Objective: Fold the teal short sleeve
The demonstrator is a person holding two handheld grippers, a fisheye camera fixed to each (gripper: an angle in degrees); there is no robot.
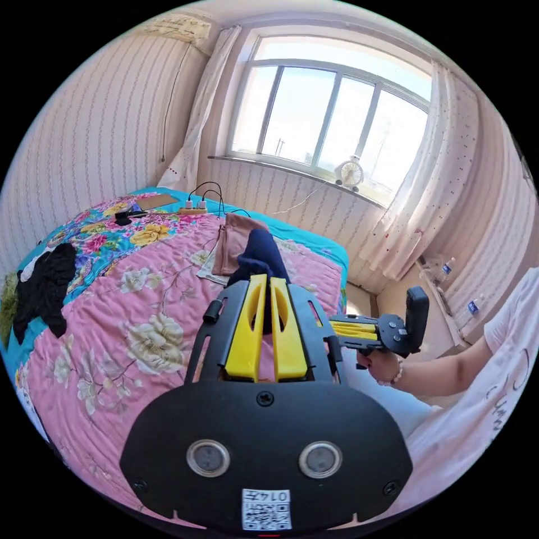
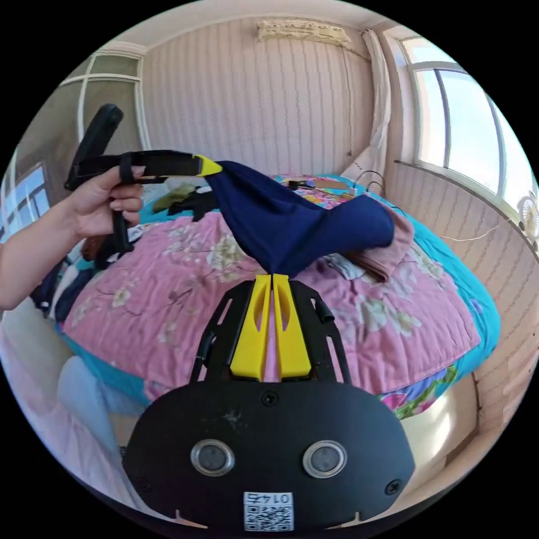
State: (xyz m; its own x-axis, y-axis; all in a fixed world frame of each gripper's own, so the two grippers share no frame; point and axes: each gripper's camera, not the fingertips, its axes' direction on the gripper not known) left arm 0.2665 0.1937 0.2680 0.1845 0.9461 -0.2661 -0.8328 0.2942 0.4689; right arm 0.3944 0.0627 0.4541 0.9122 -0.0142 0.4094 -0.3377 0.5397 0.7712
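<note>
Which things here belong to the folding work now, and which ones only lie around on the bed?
In the job:
navy garment, lifted off the bed
left gripper, shut on it
right gripper, shut on it

Lying about:
brown folded cloth
black clothes
power strip with cables
small fan on the sill

A navy garment (image 2: 292, 230) (plain, no print) hangs over the pink floral quilt (image 2: 168, 303) with turquoise border.

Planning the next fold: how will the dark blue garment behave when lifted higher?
Probably floppy: the garment sags between the left gripper and right gripper. Likely light, since pinched edges alone hold it. Its far end, draped over the brown cloth, may drag.
</note>
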